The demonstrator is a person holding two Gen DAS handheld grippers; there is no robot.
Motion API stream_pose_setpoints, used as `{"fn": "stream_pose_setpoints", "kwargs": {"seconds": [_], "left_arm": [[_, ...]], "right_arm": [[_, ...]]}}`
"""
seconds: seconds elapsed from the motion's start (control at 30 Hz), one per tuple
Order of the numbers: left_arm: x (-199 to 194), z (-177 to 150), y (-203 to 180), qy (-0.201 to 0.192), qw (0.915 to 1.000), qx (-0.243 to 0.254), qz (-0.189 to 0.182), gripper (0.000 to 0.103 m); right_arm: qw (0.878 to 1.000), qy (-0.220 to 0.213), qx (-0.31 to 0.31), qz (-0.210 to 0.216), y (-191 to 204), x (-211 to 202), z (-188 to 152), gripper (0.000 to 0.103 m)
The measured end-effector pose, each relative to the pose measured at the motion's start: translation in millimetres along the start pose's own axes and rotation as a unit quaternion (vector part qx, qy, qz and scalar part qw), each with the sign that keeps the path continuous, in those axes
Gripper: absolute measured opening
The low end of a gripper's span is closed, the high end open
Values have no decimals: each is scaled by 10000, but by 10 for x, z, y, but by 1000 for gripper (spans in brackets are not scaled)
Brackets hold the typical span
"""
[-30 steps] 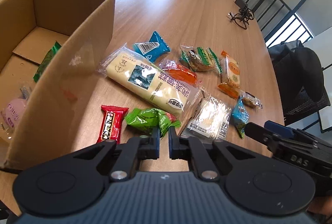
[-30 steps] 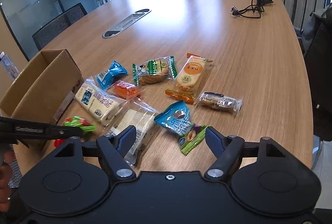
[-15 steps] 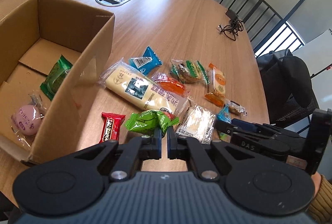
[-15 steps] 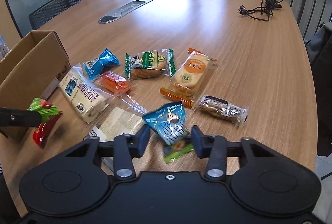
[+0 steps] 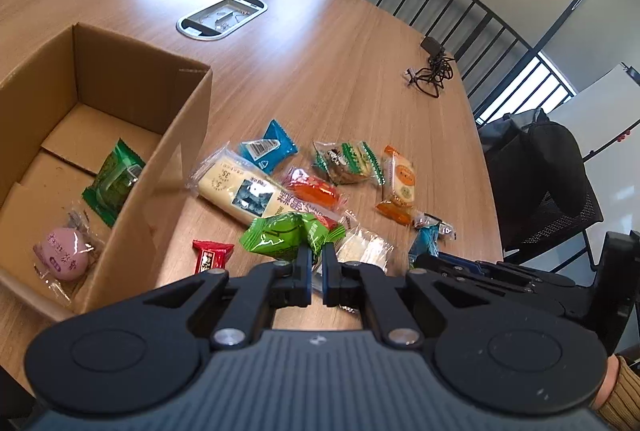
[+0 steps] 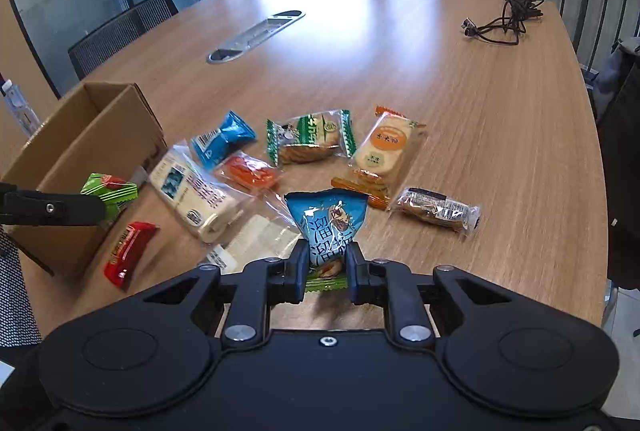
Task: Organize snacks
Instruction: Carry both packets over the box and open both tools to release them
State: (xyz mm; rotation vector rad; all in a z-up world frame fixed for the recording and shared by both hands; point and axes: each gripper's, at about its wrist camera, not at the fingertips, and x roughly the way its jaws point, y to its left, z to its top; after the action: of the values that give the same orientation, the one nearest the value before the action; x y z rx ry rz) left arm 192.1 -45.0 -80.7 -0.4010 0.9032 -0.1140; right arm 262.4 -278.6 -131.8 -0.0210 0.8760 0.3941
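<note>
My left gripper (image 5: 316,263) is shut on a green snack packet (image 5: 288,237) and holds it above the table, right of the open cardboard box (image 5: 188,135); the packet also shows in the right wrist view (image 6: 110,193). The box holds a green packet (image 5: 114,183) and a pink one (image 5: 64,259). My right gripper (image 6: 326,263) is shut on a blue and green snack bag (image 6: 328,221), lifted off the table. Several other snacks lie between: a long white pack (image 6: 192,191), a red bar (image 6: 128,247), an orange packet (image 6: 250,173).
A blue packet (image 6: 222,139), a green cookie pack (image 6: 310,139), an orange cracker pack (image 6: 382,151) and a brown roll (image 6: 438,213) lie on the wooden table (image 6: 500,135). A black cable (image 6: 504,21) lies far right. A cable port (image 6: 256,35) sits mid-table. Chairs and a railing surround.
My left gripper has lifted the green packet off the table. My right gripper has closed on the blue and green bag and raised it.
</note>
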Motion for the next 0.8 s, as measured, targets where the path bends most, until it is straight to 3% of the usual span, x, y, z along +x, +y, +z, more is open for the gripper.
{"fn": "stream_pose_setpoints", "kwargs": {"seconds": [0.8], "left_arm": [[-700,343,143,-714,9974,0,-36,4]], "right_arm": [[9944,-770,-446,569,877,-612,612,19]]}}
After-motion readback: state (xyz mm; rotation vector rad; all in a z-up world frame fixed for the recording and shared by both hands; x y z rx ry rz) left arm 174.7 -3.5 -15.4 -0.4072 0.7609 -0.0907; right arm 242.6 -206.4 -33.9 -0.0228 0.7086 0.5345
